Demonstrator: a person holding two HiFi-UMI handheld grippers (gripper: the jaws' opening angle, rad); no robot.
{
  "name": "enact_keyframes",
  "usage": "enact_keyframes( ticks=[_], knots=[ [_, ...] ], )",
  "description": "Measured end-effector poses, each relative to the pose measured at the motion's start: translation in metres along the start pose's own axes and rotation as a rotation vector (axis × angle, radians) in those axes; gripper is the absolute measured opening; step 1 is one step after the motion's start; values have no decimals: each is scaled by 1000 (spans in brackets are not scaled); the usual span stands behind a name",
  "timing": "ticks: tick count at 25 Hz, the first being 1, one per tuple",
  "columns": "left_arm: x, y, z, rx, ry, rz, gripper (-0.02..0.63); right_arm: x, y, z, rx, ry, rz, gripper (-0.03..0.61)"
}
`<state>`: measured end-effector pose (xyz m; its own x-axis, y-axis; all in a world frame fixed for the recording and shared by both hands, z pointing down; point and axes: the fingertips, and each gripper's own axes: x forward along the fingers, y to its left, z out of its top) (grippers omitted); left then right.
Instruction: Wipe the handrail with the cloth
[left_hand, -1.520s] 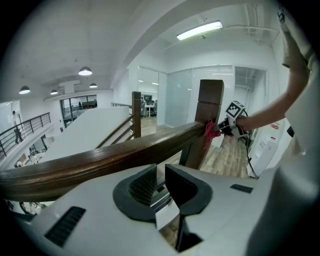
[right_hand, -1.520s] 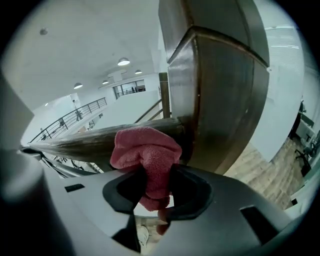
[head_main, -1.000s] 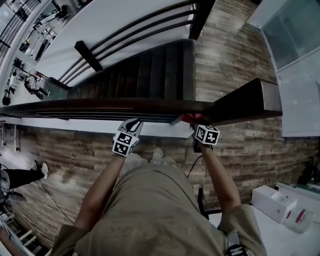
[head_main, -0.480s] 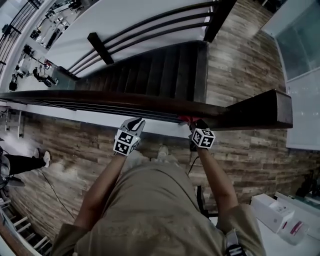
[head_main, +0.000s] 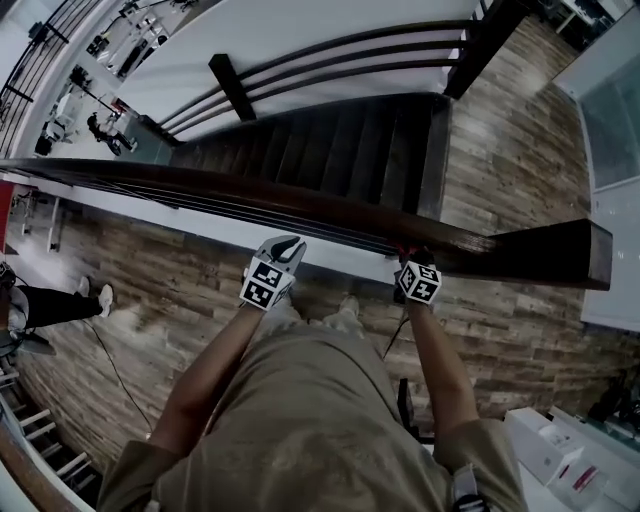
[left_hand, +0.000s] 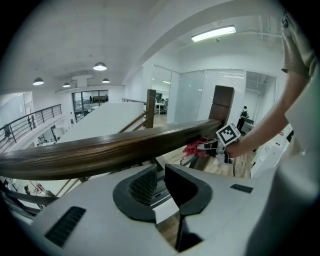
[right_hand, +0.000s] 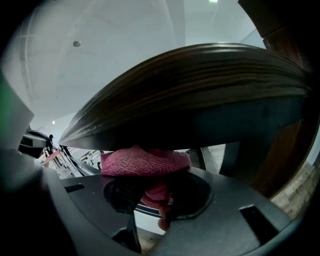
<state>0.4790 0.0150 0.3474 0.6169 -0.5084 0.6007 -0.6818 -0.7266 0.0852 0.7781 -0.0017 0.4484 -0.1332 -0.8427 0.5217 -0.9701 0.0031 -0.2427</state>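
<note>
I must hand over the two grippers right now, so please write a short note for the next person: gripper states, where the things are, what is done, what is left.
Right gripper: shut on the cloth, which is at the near side of the handrail, close to the post.
Left gripper: jaws slightly apart, empty, short of the handrail.
Done: how much is already wiped cannot be seen.
Left: probably the long stretch running to the left.

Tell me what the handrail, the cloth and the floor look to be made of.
Handrail: looks like dark-stained wood with a satin varnish; lengthwise grain streaks and a soft sheen show.
Cloth: pink-red textile, probably microfibre or terry; nubby, matte pile.
Floor: wood-look planks, laminate or timber, can't tell which; staggered boards with grain.
</note>
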Motion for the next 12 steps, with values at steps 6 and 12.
enact_keyframes(
  ticks=[6, 12],
  knots=[
    [-41, 66, -20, -17, -8, 40, 66, 29, 69, -2, -11, -18, 9, 127],
    [-90, 139, -49, 6, -20, 72, 66, 55, 120, 7, -18, -78, -84, 127]
  ],
)
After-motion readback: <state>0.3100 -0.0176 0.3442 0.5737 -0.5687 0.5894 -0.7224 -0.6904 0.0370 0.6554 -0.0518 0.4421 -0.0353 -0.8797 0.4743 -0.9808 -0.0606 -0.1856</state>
